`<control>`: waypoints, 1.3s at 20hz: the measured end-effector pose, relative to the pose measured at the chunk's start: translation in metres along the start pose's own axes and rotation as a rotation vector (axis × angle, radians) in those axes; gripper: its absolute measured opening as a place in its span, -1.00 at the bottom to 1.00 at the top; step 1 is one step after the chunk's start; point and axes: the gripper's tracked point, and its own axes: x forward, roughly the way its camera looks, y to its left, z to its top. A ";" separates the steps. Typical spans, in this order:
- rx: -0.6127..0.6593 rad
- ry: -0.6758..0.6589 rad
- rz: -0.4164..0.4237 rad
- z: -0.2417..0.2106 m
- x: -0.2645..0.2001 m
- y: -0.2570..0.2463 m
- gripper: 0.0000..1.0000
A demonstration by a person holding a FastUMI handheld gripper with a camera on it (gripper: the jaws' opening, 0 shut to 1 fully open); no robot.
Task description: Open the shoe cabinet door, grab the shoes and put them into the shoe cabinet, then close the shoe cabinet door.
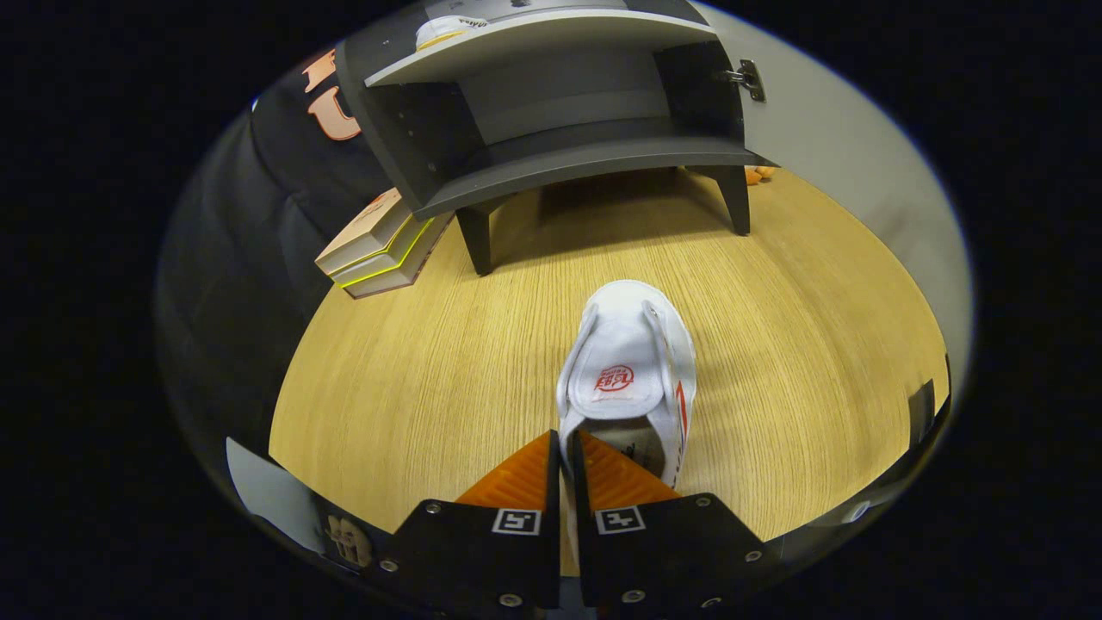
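A white canvas shoe with a red logo on its tongue points away from me, toe toward the cabinet. My gripper is shut on the shoe's left heel wall, one finger outside and one inside the shoe. The shoe hangs or rests just above the wooden floor; I cannot tell which. Beyond it stands the dark grey shoe cabinet on short legs, its door swung open to the right. The lower shelf is bare. Another white shoe lies on the upper shelf.
A stack of flat boxes leans by the cabinet's left leg. Something small and orange lies on the floor behind the right leg. The black cloth wall runs along the left.
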 end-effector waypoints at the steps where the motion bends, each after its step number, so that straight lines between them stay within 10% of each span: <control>1: 0.000 -0.006 -0.005 0.003 0.005 0.000 -0.82; 8: -0.069 -0.052 -0.077 0.015 0.014 -0.010 -0.98; 26: -0.215 -0.301 -0.105 0.142 -0.134 0.011 -0.99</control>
